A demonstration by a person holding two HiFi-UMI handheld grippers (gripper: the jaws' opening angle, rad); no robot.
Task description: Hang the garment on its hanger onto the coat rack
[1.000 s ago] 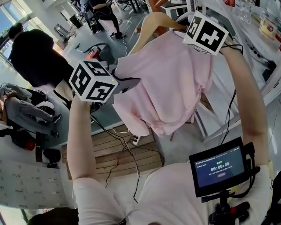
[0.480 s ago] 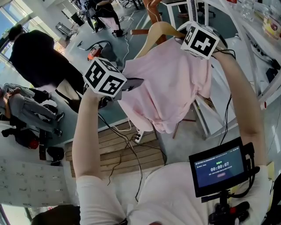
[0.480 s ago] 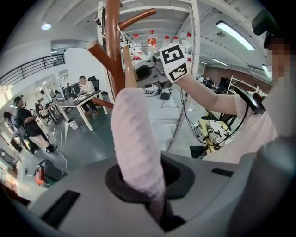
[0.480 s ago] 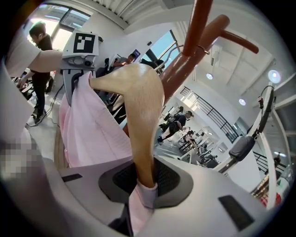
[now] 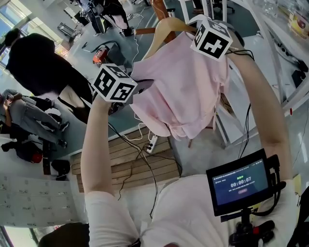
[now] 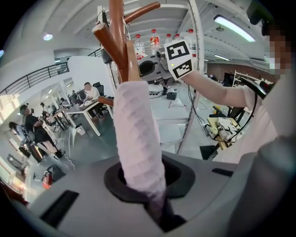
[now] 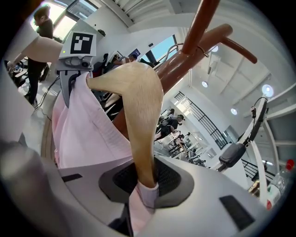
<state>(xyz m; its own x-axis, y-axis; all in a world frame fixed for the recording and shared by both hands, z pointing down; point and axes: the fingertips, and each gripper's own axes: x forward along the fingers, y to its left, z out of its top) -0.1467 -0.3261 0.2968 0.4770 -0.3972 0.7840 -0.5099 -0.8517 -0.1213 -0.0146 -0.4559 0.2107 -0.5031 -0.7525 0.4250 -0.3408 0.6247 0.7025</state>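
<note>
The room is a large open workshop with a grey floor, a slatted wooden pallet and trailing cables below, and other people at work farther off. In the head view the pink garment hangs draped over a pale wooden hanger, held high between both arms and just beside the brown coat rack at the top edge. The left hand-held gripper pinches one side of the cloth, and the right hand-held gripper sits at the opposite shoulder, its jaws covered there by its marker cube. The left gripper view shows its jaws closed on a bunched fold of the garment, with the rack's post and pegs rising close behind. The right gripper view shows its jaws clamped on the hanger's end together with a fold of pink cloth wrapped over it, the rack's angled pegs above. The cloth looks light, thin and limp, so it will likely sag and could slide off the smooth wood if tilted. The stiff hanger is the sound place to hold, since a grip on the cloth alone steers little. The hanger's hook cannot be made out in any view, so how near it is to a peg cannot be told. The rack's base is cut off, and the garment's far side is hidden.
</note>
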